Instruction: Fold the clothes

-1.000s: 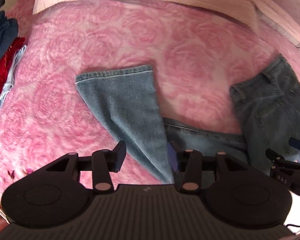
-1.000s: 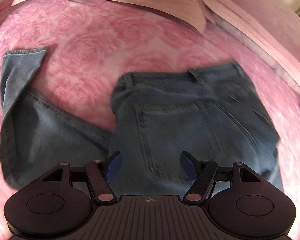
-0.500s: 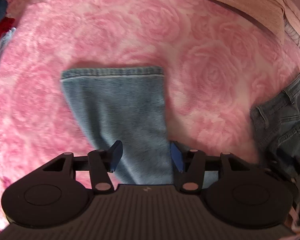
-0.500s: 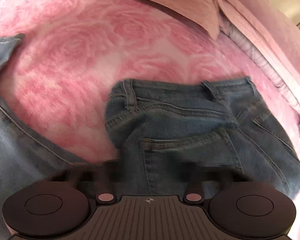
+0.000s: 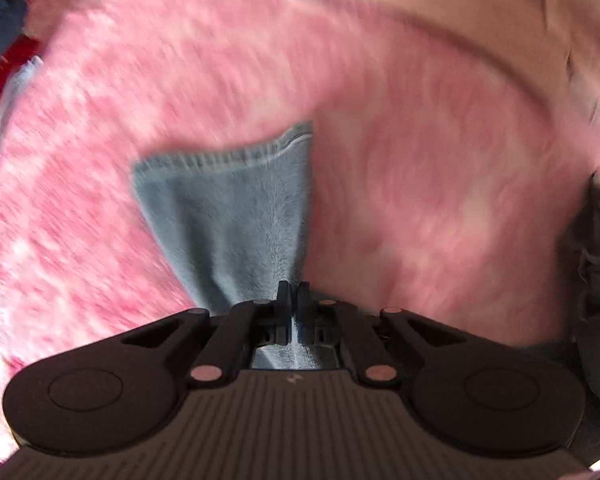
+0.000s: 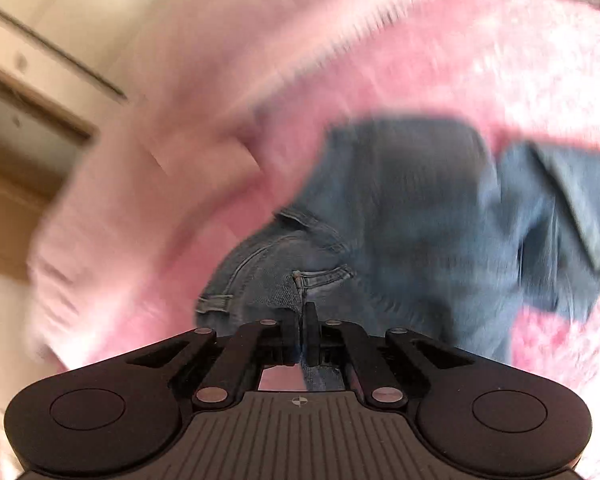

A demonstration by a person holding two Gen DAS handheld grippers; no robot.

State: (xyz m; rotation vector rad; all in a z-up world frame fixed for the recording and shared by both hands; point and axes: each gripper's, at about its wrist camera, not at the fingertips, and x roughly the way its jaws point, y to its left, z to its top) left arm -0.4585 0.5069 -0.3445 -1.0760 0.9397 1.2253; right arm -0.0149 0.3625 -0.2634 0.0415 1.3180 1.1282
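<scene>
Jeans [image 5: 236, 216] are pinched by both sets of fingers, just closed: left gripper [image 5: 293, 294] on the leg, hem at 12 o'clock. Right gripper [image 6: 304, 314] is clamped on the waist end above the pink bed cover [image 5: 420, 200].

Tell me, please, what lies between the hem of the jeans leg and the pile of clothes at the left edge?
In the left wrist view, only bare pink blanket lies between the hem and the clothes.
</scene>
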